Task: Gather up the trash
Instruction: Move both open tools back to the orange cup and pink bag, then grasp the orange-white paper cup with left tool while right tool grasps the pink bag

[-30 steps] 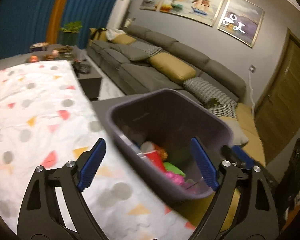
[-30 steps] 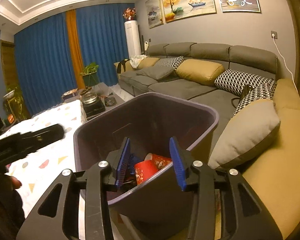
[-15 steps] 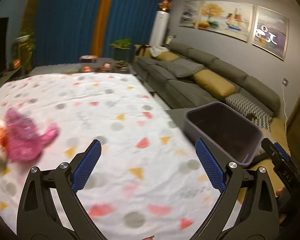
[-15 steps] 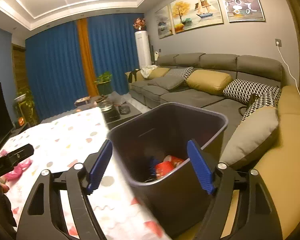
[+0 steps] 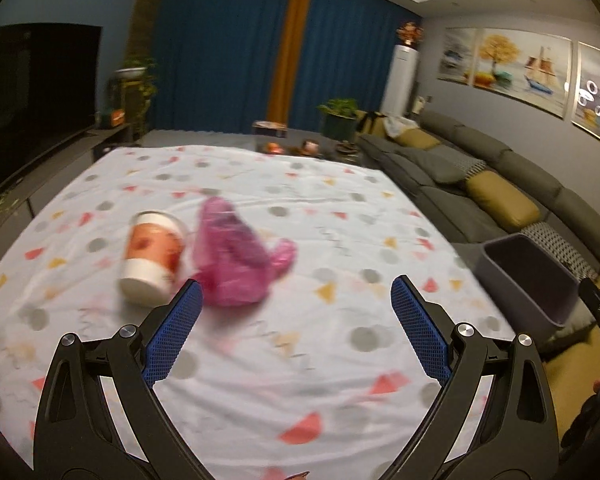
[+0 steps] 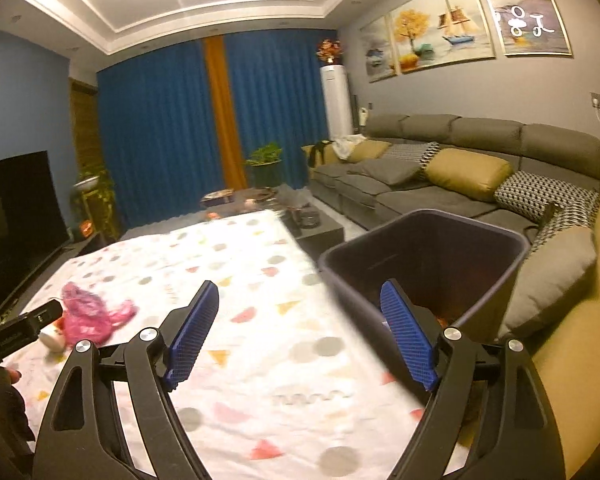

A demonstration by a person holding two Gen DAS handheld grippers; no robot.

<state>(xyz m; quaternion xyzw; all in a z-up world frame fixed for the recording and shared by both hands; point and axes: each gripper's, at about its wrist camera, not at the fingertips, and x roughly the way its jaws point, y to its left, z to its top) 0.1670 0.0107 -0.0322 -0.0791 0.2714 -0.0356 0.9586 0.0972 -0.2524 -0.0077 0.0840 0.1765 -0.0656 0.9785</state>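
Observation:
A paper cup (image 5: 154, 254) with red print lies on its side on the spotted tablecloth (image 5: 300, 360). A crumpled pink plastic bag (image 5: 236, 256) lies right beside it. My left gripper (image 5: 296, 328) is open and empty, hovering just short of the bag. The purple bin (image 5: 528, 280) stands off the table's right edge. My right gripper (image 6: 300, 338) has its jaws opening, with nothing between them, beside the bin (image 6: 420, 248). The bag (image 6: 86, 318) and cup (image 6: 52, 338) show far left, partly behind the left gripper's body (image 6: 16, 334).
A grey sofa (image 6: 440, 184) with mustard and patterned cushions runs along the right wall. A dark coffee table (image 6: 260, 200) with small items stands beyond the cloth. A television (image 5: 36, 92) and plants line the left side.
My left gripper swung away from the bin to the left, bringing the cup and pink bag into view ahead. My right gripper opened, let a red cup drop into the bin, and pulled back.

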